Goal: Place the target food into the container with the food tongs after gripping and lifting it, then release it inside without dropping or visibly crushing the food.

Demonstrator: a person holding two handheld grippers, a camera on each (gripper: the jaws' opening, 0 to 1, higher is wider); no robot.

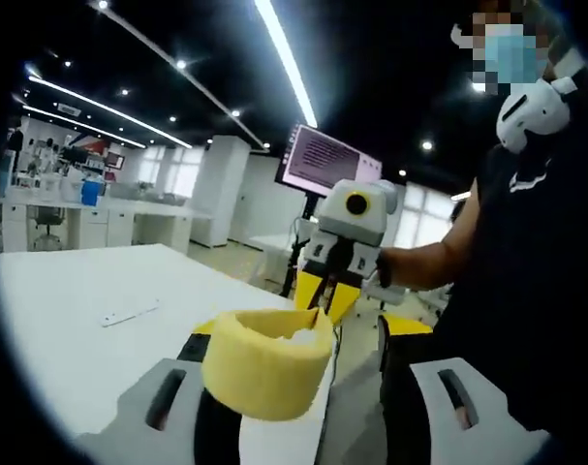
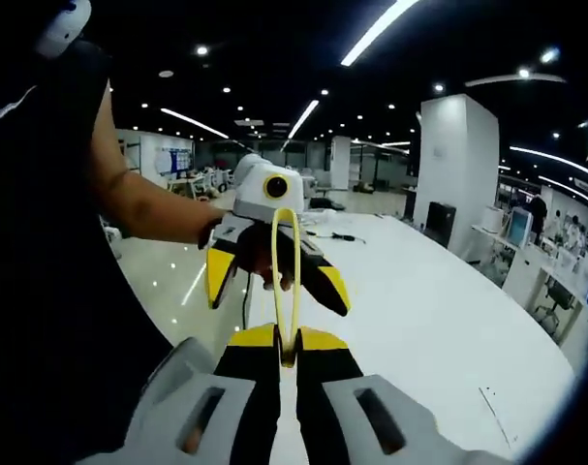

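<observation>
A long white table stretches across the room, with a small flat object, perhaps a remote, lying on it. Beyond the table's far end stands a lit monitor. Behind the table runs a white counter under ceiling light strips.

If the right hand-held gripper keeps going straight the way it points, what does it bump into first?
Probably the left hand-held gripper, which sits straight ahead, just past the yellow tongs the right hand-held gripper holds. Depth is hard to judge.
</observation>
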